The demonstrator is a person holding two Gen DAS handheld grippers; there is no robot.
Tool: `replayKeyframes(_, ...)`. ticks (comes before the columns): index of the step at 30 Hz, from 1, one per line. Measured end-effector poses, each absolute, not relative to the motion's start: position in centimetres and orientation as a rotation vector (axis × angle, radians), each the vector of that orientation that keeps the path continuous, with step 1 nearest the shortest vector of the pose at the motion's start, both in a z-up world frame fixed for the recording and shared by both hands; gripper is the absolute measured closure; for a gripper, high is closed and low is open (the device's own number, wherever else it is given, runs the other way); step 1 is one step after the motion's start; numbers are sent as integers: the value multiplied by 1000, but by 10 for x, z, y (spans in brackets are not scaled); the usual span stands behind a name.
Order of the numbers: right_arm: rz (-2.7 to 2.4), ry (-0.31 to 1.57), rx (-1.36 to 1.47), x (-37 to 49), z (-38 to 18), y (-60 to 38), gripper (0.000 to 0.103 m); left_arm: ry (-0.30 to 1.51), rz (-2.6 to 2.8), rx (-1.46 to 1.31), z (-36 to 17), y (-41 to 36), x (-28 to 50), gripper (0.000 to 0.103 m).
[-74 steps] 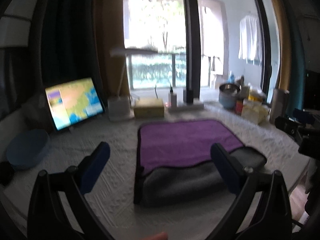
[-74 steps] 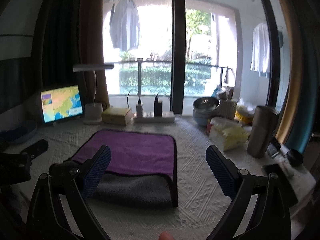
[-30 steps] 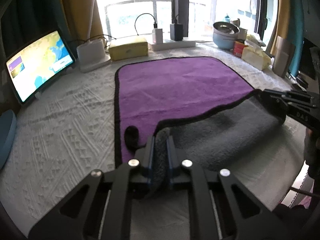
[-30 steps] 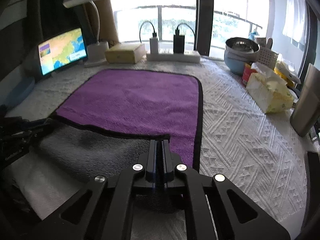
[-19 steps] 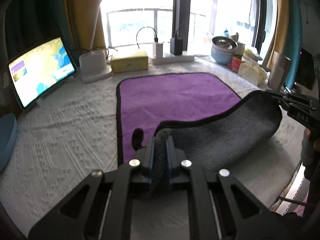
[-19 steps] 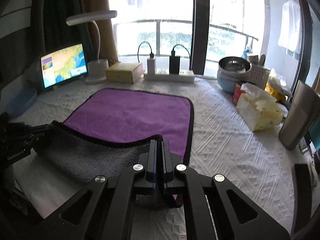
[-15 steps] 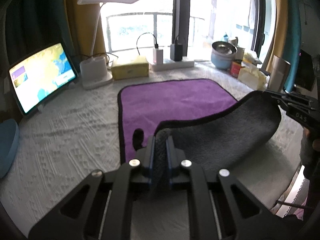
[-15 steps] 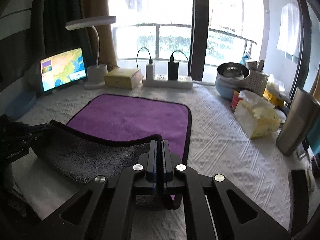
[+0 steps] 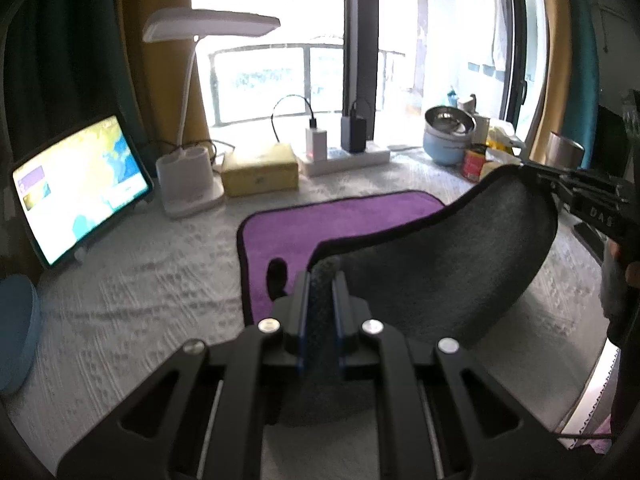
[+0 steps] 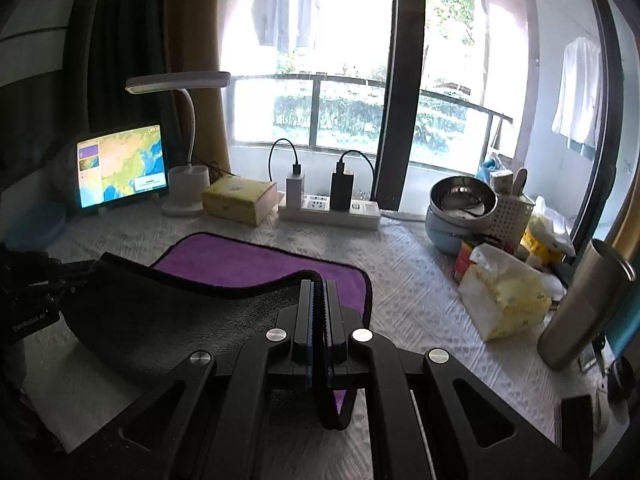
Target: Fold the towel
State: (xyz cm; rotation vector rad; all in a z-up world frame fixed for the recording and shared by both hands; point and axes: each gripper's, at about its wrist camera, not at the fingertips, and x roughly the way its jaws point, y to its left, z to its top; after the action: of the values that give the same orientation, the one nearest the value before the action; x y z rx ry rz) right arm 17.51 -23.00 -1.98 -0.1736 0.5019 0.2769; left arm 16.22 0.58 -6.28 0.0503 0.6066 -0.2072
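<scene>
A towel, purple on top and grey underneath with a black hem, lies on the white table cover; its purple side (image 9: 340, 220) (image 10: 256, 260) stays flat at the back. My left gripper (image 9: 320, 276) is shut on the near left corner, and the grey underside (image 9: 440, 264) arches up in the air. My right gripper (image 10: 318, 284) is shut on the near right corner, with the grey side (image 10: 168, 312) sagging between the two. Each view shows the other gripper at its edge: the right one (image 9: 560, 184) in the left wrist view, the left one (image 10: 60, 276) in the right wrist view.
Along the back stand a tablet (image 9: 80, 188), a white desk lamp (image 9: 188, 184), a yellow box (image 10: 240, 196) and a power strip with chargers (image 10: 332, 204). At the right are steel bowls (image 10: 460, 204), a tissue pack (image 10: 504, 292) and a steel tumbler (image 10: 580, 308).
Both grippers have risen with the near towel edge. The grey underside has lifted higher off the table and less purple shows.
</scene>
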Motion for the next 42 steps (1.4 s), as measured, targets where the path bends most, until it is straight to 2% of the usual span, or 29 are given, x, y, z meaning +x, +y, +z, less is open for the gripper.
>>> replayKeyframes(26, 256, 485, -212, 251, -14, -223, 98, 536, -182, 148, -48, 3, 252, 93)
replayKeyframes(42, 231, 555, -235, 305, -43, -220, 98, 597, -136, 173, -72, 3, 304, 92)
